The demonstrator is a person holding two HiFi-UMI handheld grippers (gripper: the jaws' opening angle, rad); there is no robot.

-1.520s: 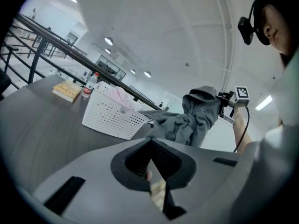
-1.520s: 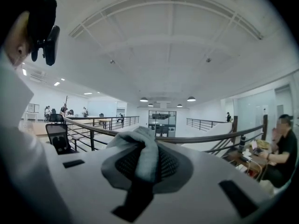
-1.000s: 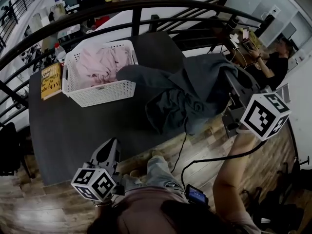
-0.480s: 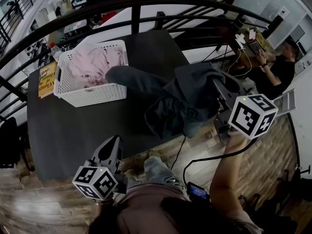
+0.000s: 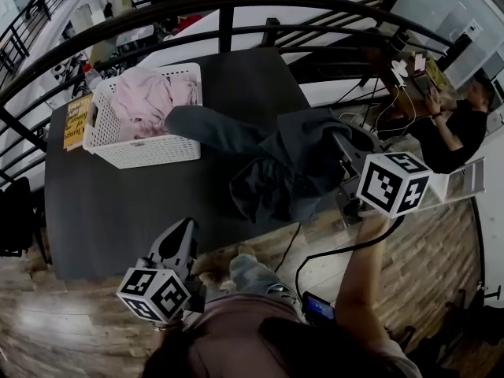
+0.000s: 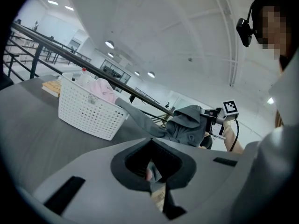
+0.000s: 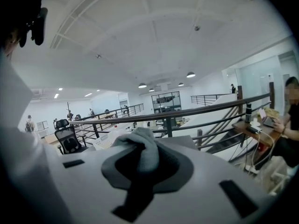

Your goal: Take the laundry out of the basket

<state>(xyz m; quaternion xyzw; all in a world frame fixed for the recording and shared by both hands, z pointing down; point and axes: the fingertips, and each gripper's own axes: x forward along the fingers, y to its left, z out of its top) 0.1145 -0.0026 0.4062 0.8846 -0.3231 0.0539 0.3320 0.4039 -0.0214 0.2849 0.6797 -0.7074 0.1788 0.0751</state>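
A white perforated basket stands at the table's far left with pink laundry heaped in it. A dark grey garment stretches from the basket's right side across the table to my right gripper, which is shut on it. Its bulk hangs in folds by the table's near edge. In the right gripper view a grey fold sits pinched between the jaws of the right gripper. My left gripper is low by the near table edge, shut and holding nothing. In its own view the left gripper faces the basket and the garment.
A yellow book lies left of the basket on the dark table. A black railing curves behind the table. A seated person works at a desk on the right. A cable hangs near my body over the wooden floor.
My right gripper has moved left and a little nearer with the grey garment, which now sags lower over the table. The left gripper has stayed put.
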